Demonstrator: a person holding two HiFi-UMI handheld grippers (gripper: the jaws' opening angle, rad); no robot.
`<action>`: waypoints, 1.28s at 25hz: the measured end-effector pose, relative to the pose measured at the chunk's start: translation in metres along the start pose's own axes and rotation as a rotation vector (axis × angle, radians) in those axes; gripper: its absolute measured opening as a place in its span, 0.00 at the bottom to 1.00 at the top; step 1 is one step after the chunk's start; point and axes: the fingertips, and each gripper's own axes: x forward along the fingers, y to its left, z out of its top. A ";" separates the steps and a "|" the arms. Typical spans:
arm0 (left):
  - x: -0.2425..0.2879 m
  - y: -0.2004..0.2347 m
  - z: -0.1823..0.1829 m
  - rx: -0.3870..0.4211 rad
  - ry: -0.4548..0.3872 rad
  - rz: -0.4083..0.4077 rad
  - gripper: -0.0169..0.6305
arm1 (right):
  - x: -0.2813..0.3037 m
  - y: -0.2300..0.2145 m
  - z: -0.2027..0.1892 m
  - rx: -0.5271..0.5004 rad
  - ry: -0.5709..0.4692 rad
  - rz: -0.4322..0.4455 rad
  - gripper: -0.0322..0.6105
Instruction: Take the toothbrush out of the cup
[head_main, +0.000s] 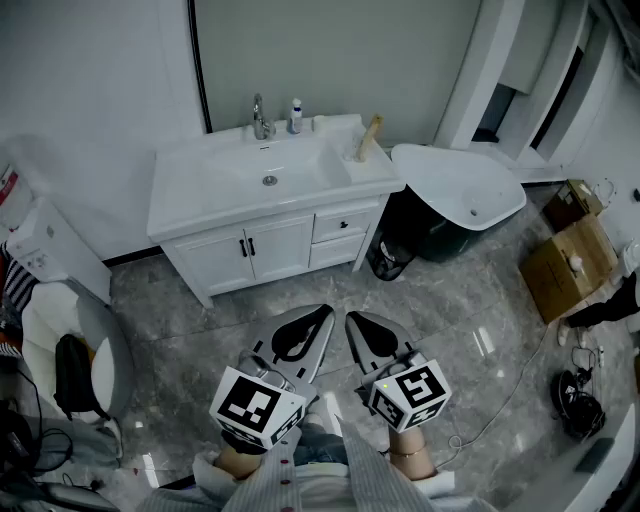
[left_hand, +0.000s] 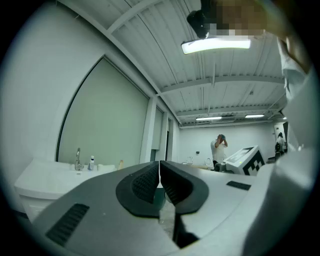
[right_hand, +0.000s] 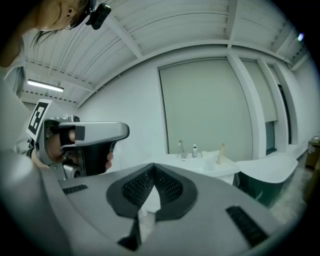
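A tan toothbrush (head_main: 370, 134) leans out of a pale cup (head_main: 362, 154) on the right end of the white vanity top (head_main: 200, 205), far ahead of both grippers. It shows small and far off as the toothbrush (right_hand: 221, 152) in the right gripper view and the toothbrush (left_hand: 120, 163) in the left gripper view. My left gripper (head_main: 324, 314) is held low over the floor, close to my body, jaws shut on nothing (left_hand: 159, 163). Beside it, my right gripper (head_main: 351, 320) is also shut and empty (right_hand: 153, 167).
A faucet (head_main: 260, 118) and small bottle (head_main: 295, 115) stand behind the basin. A white bathtub (head_main: 470, 190) and black bin (head_main: 388, 258) sit right of the vanity, cardboard boxes (head_main: 565, 260) further right. A chair (head_main: 70, 350) is at left. A person (left_hand: 218, 150) stands far off.
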 end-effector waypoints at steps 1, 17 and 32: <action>0.000 0.000 0.000 0.002 -0.001 0.001 0.06 | 0.000 0.001 0.001 0.001 -0.003 0.004 0.07; 0.016 -0.023 -0.007 0.013 -0.010 0.027 0.06 | -0.020 -0.022 -0.006 0.019 -0.020 0.028 0.07; 0.076 0.009 -0.018 0.012 0.008 0.020 0.06 | 0.013 -0.082 -0.014 0.059 -0.002 -0.004 0.07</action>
